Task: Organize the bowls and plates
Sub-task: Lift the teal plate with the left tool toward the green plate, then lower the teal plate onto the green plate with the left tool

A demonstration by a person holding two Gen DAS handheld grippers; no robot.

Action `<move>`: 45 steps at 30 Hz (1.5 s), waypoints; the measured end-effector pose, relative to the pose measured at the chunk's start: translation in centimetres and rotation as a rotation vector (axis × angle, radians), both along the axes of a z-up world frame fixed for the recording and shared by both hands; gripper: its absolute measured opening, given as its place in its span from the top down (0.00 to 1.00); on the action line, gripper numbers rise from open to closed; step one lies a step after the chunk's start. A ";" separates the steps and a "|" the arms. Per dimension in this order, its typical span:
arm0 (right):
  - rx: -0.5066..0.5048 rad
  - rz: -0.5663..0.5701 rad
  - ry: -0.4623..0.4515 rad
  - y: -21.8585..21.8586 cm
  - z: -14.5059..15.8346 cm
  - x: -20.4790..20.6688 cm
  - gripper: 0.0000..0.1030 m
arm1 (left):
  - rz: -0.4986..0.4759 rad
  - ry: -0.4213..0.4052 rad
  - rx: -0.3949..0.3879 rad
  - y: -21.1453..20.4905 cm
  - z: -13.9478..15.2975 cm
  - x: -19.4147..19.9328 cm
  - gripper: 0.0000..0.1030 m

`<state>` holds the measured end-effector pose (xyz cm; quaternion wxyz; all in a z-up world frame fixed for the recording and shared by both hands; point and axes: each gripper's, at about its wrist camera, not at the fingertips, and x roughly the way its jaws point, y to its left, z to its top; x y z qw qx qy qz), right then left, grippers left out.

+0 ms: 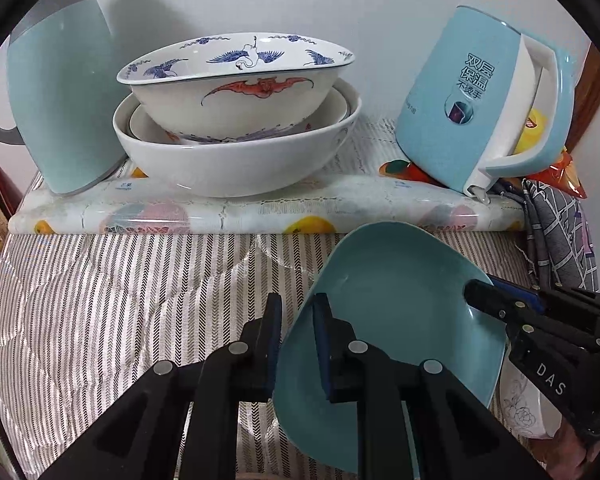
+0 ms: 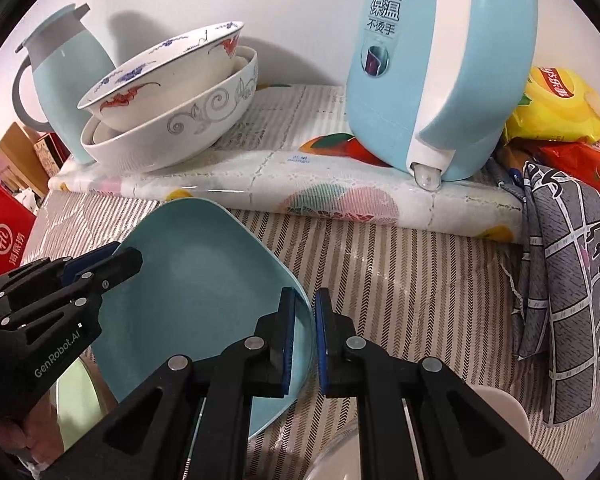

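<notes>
A teal squarish plate (image 1: 396, 312) is held tilted above the striped cloth, between both grippers. My left gripper (image 1: 298, 344) straddles its left rim, one finger on each side, and looks shut on it. My right gripper (image 2: 305, 336) straddles its right rim (image 2: 300, 308) the same way, with a small gap showing at the outer pad. The plate also shows in the right wrist view (image 2: 204, 292). A stack of white bowls (image 1: 236, 120) with blue cranes and red bats stands on the raised board behind; it also shows in the right wrist view (image 2: 168, 96).
A blue electric kettle (image 1: 484, 100) stands right on the raised board (image 1: 260, 208); a teal thermos jug (image 1: 64, 92) stands left. A grey checked cloth (image 2: 568, 280) and snack bags (image 2: 556, 108) lie at the right. A white floral bowl (image 1: 528, 404) sits under the plate's right side.
</notes>
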<state>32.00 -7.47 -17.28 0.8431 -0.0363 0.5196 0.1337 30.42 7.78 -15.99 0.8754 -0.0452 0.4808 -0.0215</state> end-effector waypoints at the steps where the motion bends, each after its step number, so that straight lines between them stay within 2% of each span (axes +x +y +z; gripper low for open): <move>1: 0.004 -0.002 -0.003 -0.1 0.2 -0.1 0.90 | 0.001 0.000 -0.002 0.1 0.1 -0.1 0.85; 20: 0.026 -0.020 -0.062 -0.3 3.2 -1.7 0.90 | 0.002 -0.039 -0.046 1.4 3.2 -1.4 0.85; 29: 0.030 -0.042 -0.099 -0.1 5.1 -3.3 0.91 | -0.012 -0.064 -0.040 1.4 4.9 -2.5 0.85; 45: 0.067 -0.065 -0.118 -1.4 8.2 -8.9 0.90 | -0.018 -0.101 -0.031 0.5 7.8 -8.5 0.85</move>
